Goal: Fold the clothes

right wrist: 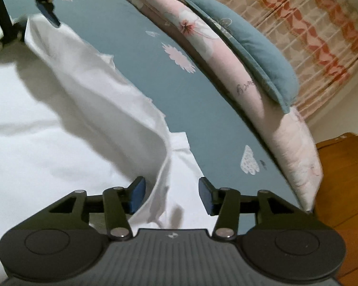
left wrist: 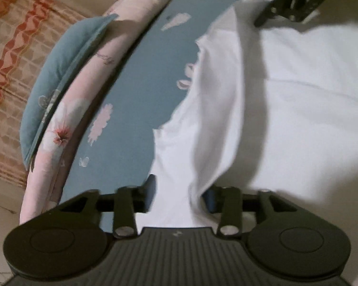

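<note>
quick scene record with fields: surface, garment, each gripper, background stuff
surface: blue floral bedsheet
garment: white garment, spread on the sheet, one edge lifted into a raised fold between the two grippers
left gripper: jaws apart, white fabric lies between them; contact cannot be told
right gripper: jaws apart, garment edge between them, pads clear of the cloth
bedding: pink floral quilt roll with a blue pillow on it
behind: orange patterned curtain
</note>
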### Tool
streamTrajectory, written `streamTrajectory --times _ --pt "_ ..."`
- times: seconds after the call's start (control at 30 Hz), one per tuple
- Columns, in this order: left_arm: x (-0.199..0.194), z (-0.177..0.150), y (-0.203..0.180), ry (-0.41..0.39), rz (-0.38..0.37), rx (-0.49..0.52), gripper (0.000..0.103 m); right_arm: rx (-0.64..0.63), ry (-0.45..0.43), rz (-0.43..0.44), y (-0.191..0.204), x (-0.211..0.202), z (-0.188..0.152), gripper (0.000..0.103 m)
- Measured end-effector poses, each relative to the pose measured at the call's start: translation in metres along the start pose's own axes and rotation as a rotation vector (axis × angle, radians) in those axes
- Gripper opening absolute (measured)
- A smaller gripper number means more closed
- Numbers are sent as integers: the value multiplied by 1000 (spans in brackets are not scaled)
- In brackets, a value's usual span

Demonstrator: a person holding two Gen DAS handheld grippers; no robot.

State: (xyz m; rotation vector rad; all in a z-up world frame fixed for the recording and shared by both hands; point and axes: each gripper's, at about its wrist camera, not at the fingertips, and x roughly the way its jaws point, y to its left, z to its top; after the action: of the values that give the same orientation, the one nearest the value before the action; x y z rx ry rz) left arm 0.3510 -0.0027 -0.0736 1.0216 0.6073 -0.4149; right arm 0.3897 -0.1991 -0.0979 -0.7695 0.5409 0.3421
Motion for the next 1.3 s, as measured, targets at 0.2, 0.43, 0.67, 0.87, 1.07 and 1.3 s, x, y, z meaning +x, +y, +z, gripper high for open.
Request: streamTrajectory --times 0.2,0.43,0.67,0.87,1.07,1.3 --pt "-14 -5 43 -52 -71 -201 60 201 -78 146 -43 -34 -6 65" --pt "-18 -10 80 -31 -77 -425 63 329 -100 142 -74 -59 -24 69" --pt "-51 -18 64 -93 -102 -443 73 226 -53 232 -60 -73 -57 69" --pt "-53 -22 15 -83 -167 -379 75 64 -4 242 -34 -73 -70 69" --pt "-34 -24 -8 -37 -183 -346 75 62 -22 94 -39 -54 -62 69" --pt "-26 -28 -3 -23 -182 -403 75 323 10 32 -80 -38 -70 69"
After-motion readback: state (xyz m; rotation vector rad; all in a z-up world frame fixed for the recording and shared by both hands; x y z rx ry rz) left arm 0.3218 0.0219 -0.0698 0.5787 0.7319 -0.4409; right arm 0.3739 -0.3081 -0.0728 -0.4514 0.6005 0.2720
